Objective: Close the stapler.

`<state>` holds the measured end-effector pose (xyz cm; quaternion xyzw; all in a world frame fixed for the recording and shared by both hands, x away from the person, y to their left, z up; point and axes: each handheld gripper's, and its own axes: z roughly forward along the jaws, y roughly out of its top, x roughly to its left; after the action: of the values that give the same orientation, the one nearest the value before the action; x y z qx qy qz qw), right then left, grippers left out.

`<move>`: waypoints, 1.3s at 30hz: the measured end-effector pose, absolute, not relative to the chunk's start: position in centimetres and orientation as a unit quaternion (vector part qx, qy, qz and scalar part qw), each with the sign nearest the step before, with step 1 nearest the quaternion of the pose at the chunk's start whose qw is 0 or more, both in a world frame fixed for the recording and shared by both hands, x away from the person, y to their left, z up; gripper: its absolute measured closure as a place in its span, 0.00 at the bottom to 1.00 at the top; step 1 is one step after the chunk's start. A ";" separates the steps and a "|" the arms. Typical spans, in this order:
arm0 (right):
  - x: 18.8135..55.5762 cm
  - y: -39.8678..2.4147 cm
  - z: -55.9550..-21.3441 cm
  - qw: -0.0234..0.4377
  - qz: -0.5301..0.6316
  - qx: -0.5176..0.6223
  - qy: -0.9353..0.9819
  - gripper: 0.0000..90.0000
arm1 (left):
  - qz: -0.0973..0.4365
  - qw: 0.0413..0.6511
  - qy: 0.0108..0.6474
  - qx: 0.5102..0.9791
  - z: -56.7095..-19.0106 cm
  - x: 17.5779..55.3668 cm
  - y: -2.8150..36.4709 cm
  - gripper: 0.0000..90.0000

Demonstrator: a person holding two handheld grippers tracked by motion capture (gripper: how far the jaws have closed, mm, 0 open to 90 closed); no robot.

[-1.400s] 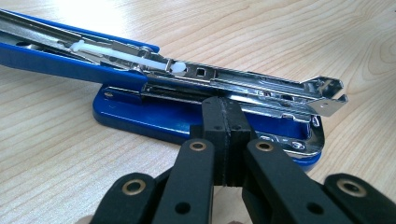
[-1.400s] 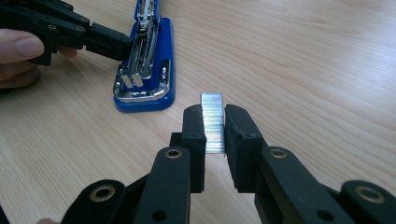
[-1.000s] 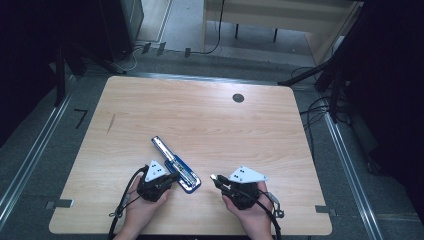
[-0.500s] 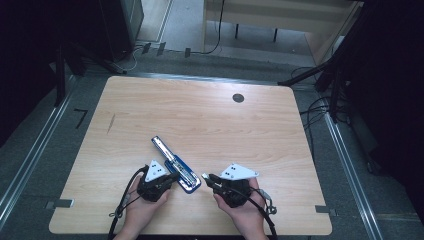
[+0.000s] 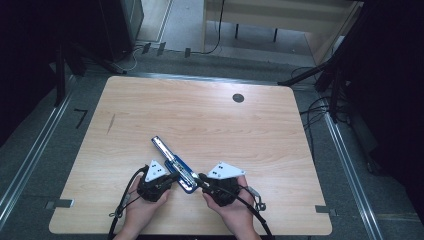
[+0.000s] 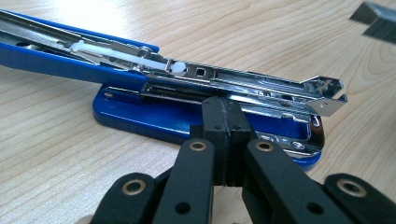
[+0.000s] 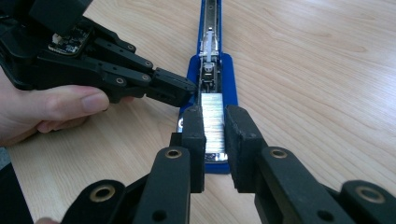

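A blue stapler point(image 5: 172, 162) lies opened out flat near the table's front edge, its metal magazine point(image 6: 261, 84) swung up off the blue base point(image 6: 140, 112). My left gripper point(image 5: 175, 176) is shut with nothing in it. Its tip point(image 6: 225, 105) presses against the side of the stapler, between base and magazine. My right gripper point(image 5: 201, 178) is at the stapler's near end, shut on a silver strip of staples point(image 7: 212, 128). The strip lines up with the open magazine channel point(image 7: 208, 70). In the right gripper view the left gripper point(image 7: 187, 91) touches the stapler from the left.
The wooden table point(image 5: 200, 115) has a round cable hole point(image 5: 238, 98) at the back right. A hand point(image 7: 46, 107) wraps the left gripper's body. Floor rails and cables run around the table's sides.
My right gripper has moved left, up to the stapler's near end. The left gripper and the stapler have stayed put.
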<state>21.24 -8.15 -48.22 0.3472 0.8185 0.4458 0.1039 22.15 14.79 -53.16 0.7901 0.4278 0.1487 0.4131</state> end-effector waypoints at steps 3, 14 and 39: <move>21.4 -7.7 -48.3 0.101 0.444 0.344 0.821 0.89 | 0.148 0.414 0.428 0.790 -53.2 22.2 14.8 1.00; 21.9 -5.9 -48.6 0.099 0.432 0.349 0.826 0.89 | 0.146 0.415 0.429 0.789 -53.2 22.2 14.8 1.00; 23.5 -4.1 -49.5 0.094 0.400 0.365 0.835 0.89 | 0.145 0.415 0.428 0.790 -53.2 22.2 14.9 1.00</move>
<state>23.53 -4.11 -49.52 0.3652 0.8353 0.4001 0.0945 22.21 14.85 -53.17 0.7897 0.4282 0.1445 0.4149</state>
